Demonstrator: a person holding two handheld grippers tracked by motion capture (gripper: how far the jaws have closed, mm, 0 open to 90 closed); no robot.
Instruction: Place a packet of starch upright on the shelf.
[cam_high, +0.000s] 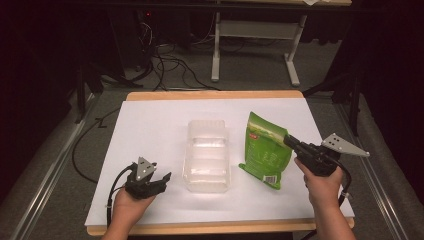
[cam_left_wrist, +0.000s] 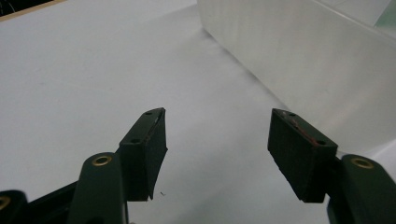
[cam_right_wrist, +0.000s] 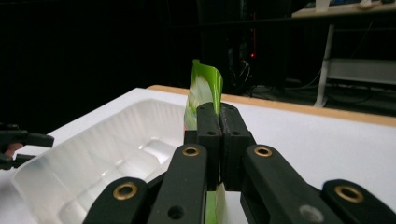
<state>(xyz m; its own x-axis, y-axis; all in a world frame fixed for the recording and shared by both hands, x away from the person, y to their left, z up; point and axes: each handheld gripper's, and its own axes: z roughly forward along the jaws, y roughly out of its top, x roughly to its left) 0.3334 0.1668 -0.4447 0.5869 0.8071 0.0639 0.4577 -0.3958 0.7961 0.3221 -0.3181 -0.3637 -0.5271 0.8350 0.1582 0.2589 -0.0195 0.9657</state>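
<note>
Near the front on the left, the left tongs (cam_high: 161, 181) rest low on the white table (cam_high: 150, 125), wide open, with nothing between them. On the right, the right tongs (cam_high: 289, 141) are squeezed tight on the edge of a green bag (cam_high: 264, 150) and hold it up. A clear plastic box (cam_high: 207, 155) sits in the middle, just left of the bag.

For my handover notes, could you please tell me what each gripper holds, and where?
The right gripper pinches the glossy green plastic pouch by its side edge; the left gripper holds nothing.
</note>
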